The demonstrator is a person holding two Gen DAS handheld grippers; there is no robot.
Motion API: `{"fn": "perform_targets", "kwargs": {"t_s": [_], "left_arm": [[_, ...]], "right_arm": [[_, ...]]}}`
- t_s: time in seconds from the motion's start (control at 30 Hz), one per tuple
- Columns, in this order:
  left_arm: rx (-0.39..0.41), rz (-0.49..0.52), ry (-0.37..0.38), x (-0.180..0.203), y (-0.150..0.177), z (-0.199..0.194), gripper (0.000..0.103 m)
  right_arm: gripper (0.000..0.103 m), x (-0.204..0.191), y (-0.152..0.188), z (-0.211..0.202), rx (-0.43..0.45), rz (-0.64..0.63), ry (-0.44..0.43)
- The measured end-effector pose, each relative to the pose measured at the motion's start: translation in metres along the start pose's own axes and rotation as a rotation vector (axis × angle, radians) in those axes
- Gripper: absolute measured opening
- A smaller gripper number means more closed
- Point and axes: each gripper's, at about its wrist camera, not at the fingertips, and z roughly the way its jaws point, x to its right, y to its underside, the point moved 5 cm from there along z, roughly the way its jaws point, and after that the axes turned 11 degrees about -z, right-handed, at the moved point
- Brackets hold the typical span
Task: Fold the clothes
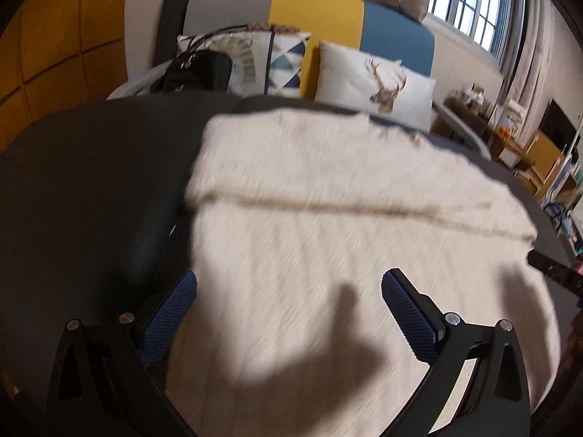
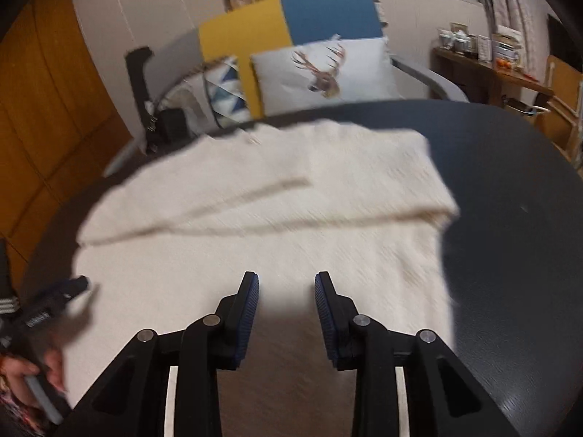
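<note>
A cream knit garment [image 1: 328,218] lies flat on the dark round table [image 1: 91,182], with a folded edge running across its middle. My left gripper [image 1: 288,287] hovers over the garment's near part, open wide, with nothing between its blue pads [image 1: 171,317]. In the right wrist view the same garment [image 2: 255,218] covers the table [image 2: 510,218]. My right gripper [image 2: 286,286] hangs above its near edge, jaws narrowly apart and empty. The left gripper [image 2: 69,287] shows at the left edge, held by a hand [image 2: 40,367]. A tip of the right gripper [image 1: 554,273] shows at the far right.
Behind the table stands a sofa [image 1: 317,11] with grey, yellow and blue panels. On it are a deer pillow [image 1: 375,80], a triangle-pattern pillow [image 1: 284,62] and a black handbag [image 1: 196,73]. A wooden side table [image 2: 492,69] with clutter stands at the right.
</note>
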Motion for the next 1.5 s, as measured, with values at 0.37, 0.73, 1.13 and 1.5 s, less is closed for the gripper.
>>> {"fn": "perform_targets", "kwargs": {"t_s": [0.37,0.73,1.13,1.5], "left_arm": [[0.112,0.279,-0.243,0.024,-0.055,0.050,0.103],[0.030,0.218,-0.210,0.012,-0.046,0.069,0.103],[0.014,0.189,-0.179,0.010,-0.044,0.071,0.103],[0.020,0.182,-0.176,0.008,-0.044,0.070,0.103]], "right_arm": [[0.033,0.032,-0.077,0.051,0.013,0.251,0.014],[0.010,0.052,-0.082,0.097,-0.035,0.386,-0.158],[0.011,0.036,-0.062,0.076,-0.037,0.135,0.086],[0.020,-0.018,-0.090,0.067,0.004,-0.038,0.002]]}}
